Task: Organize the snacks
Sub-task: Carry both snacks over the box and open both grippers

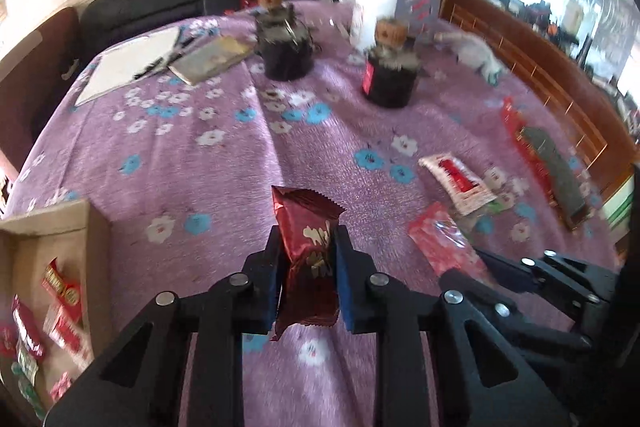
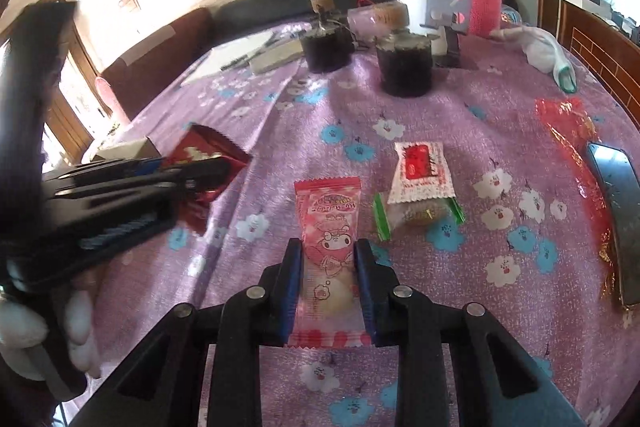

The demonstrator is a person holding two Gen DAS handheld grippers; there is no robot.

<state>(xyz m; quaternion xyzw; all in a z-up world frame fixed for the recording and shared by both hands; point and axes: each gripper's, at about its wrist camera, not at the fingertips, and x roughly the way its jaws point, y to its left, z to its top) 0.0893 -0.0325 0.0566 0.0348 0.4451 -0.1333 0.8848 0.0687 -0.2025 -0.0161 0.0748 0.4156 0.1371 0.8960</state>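
Clamped between my left gripper's (image 1: 306, 247) two blue pads is a dark red foil snack (image 1: 306, 247), standing on end above the purple flowered cloth (image 1: 192, 163). From this wrist view the cardboard box (image 1: 48, 227) sits at lower left with several packets already in it, so I judge that's where this one goes. I'd carry it over level and only let go once it's well inside the rim, since the foil looks slippery.

From the right wrist view, my right gripper (image 2: 327, 279) is closed on a pink cartoon-printed packet (image 2: 328, 227), pads pressing both long edges. Whether it has left the cloth I can't tell. Just beyond it lie a white-and-red packet (image 2: 420, 171) and a green-edged one (image 2: 416, 215), touching. I'd lift straight up to avoid dragging those.
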